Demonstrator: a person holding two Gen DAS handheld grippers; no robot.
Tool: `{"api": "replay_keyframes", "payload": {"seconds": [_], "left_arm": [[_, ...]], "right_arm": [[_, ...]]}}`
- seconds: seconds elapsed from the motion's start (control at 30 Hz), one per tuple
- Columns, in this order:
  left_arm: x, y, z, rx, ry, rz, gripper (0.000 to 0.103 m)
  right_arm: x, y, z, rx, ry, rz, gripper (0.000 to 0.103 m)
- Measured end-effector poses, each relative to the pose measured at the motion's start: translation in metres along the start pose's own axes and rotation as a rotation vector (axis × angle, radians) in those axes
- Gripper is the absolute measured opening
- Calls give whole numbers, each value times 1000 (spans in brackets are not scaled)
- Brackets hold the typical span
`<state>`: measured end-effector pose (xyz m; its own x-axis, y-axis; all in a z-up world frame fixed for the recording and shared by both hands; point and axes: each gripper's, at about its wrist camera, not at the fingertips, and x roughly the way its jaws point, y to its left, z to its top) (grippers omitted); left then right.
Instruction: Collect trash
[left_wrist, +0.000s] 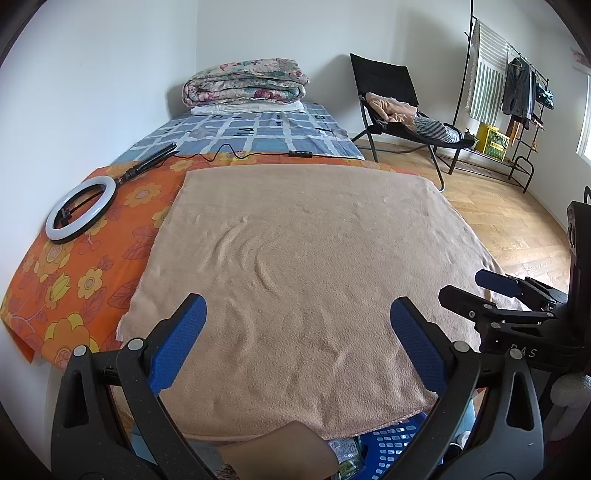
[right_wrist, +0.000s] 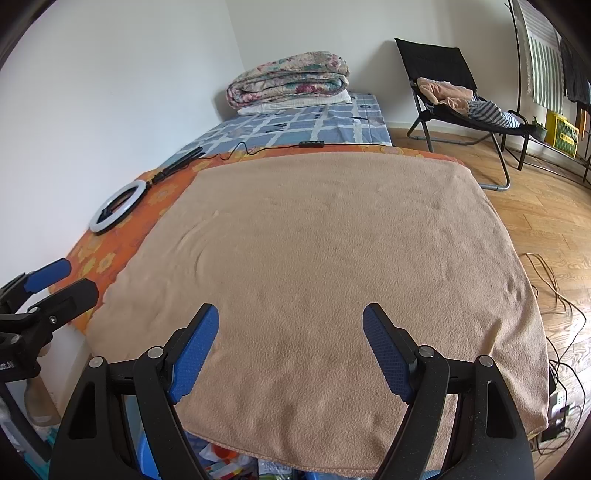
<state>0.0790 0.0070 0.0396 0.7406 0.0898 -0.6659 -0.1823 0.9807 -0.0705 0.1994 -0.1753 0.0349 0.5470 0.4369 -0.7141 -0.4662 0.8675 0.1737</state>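
A tan fleece blanket (left_wrist: 303, 280) (right_wrist: 314, 273) covers the near end of the bed; no trash lies on it. My left gripper (left_wrist: 297, 314) hovers over its near edge, open and holding nothing. My right gripper (right_wrist: 290, 323) is also open and holding nothing, a little to the right; it shows at the right edge of the left wrist view (left_wrist: 476, 288). Below the blanket's front edge, a blue perforated basket (left_wrist: 391, 448) holds wrappers (right_wrist: 221, 465) and other trash, mostly hidden by the blanket and the gripper arms.
A ring light (left_wrist: 81, 208) on a folded stand lies on the orange floral sheet (left_wrist: 74, 288) at left, its cable running across the bed. A folded quilt (left_wrist: 245, 83) sits at the far end. A black chair (left_wrist: 391, 107), a clothes rack (left_wrist: 517, 92) and floor cables (right_wrist: 554, 295) stand right.
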Motion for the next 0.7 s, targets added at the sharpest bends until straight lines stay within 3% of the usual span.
{"api": "replay_keyframes", "payload": {"seconds": [0.7], "left_arm": [[0,-2,-1,2,0,2,101]], "right_arm": [[1,0,-2,-1,6,-11,80]]}}
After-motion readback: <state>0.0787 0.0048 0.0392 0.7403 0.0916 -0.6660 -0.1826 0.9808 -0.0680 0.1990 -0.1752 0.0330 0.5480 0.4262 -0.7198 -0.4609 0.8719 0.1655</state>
